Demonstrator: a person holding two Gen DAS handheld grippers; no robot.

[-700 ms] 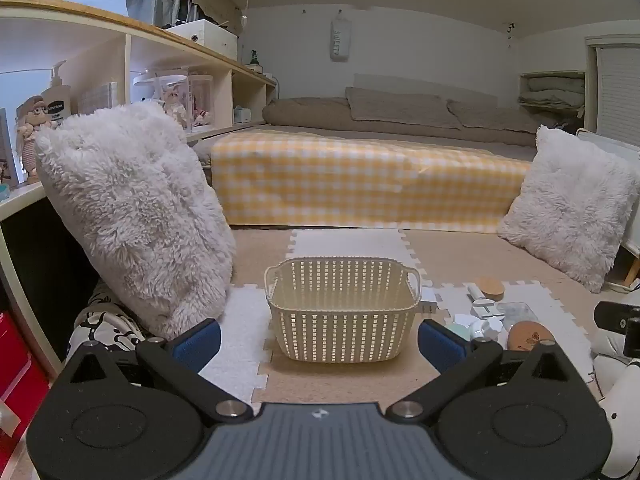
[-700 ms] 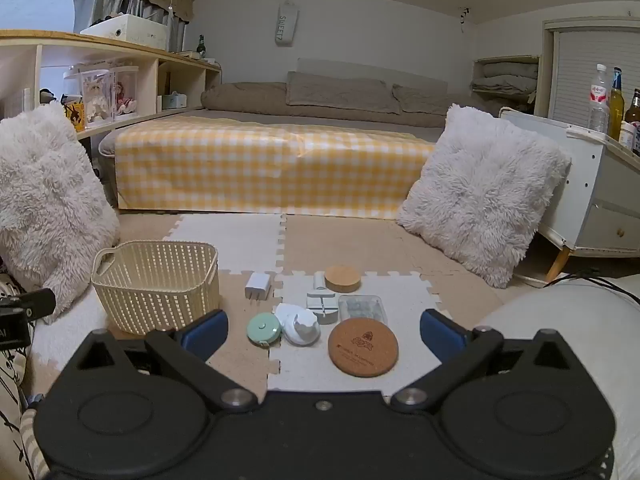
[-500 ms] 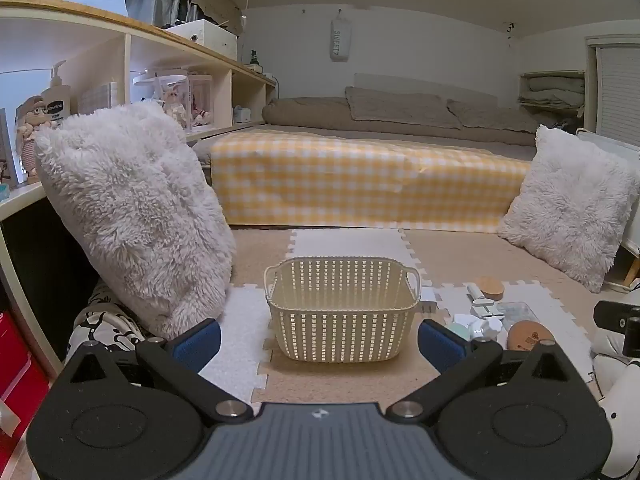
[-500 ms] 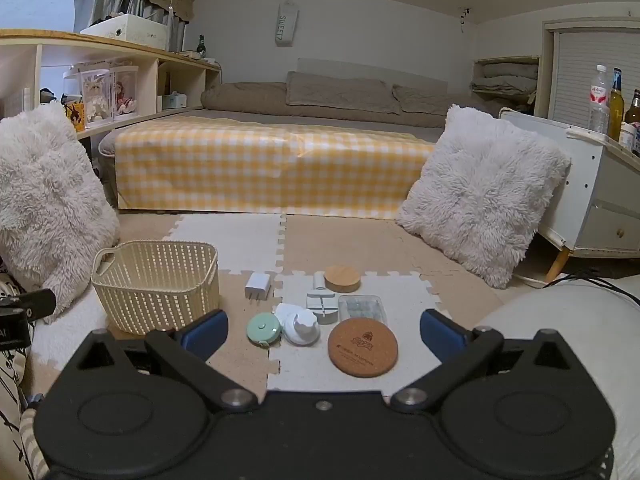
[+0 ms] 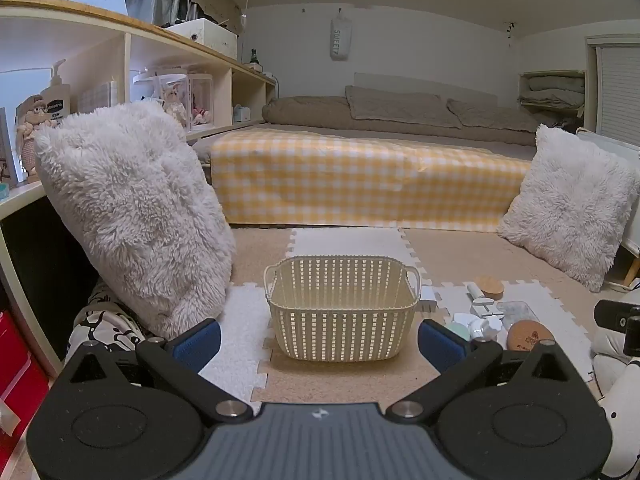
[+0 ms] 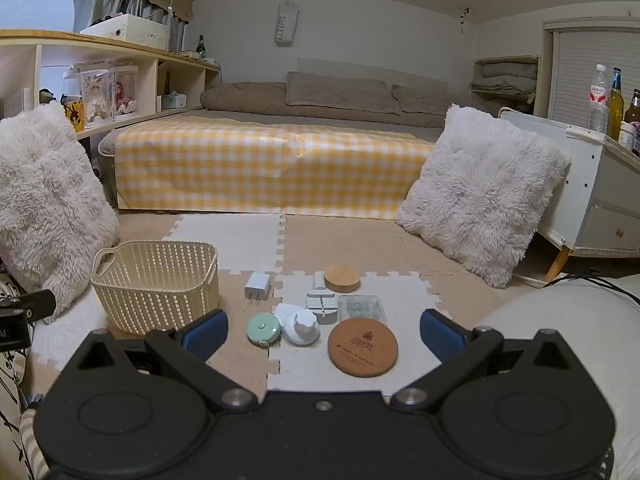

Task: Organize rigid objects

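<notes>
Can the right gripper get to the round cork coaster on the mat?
Probably yes. The right gripper is wide open and empty, and the cork coaster lies flat just ahead between its fingers, with nothing on top of it or in the way.

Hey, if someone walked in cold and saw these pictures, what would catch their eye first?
Probably the cream basket, empty on the foam floor mat, with a cluster of small items to its right, the round cork coaster nearest. Behind them the yellow checked bed cover stretches between two fluffy white cushions.
</notes>
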